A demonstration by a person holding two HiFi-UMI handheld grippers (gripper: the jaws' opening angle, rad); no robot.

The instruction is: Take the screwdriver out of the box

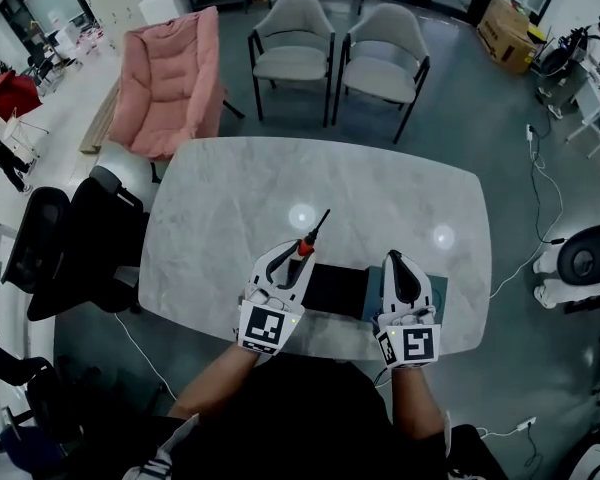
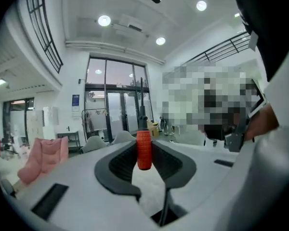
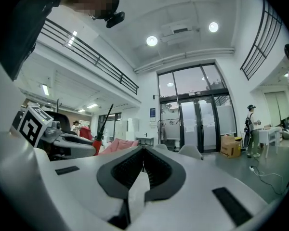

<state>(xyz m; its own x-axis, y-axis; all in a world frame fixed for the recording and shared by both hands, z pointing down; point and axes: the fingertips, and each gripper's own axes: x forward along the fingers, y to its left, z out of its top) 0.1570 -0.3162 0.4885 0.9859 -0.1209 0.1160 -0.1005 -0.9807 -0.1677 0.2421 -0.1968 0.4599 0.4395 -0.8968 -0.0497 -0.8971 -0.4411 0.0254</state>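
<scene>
Beyond the box point(image 1: 335, 288) the surface point(image 1: 380, 198) is bare to its far edge, so I can pass left, right or far over it. Only that box blocks the near edge, between my left gripper point(image 1: 298, 253) and right gripper point(image 1: 397, 260); two grey chairs point(image 1: 292, 48) stand past the far edge.

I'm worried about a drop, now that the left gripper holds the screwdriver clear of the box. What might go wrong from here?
1. The fingers of the left gripper pinch only the orange handle of the screwdriver; the long shaft may lever it loose.
2. The box lies near the table's near edge beside the shut right gripper; a bump might shove it off.
</scene>
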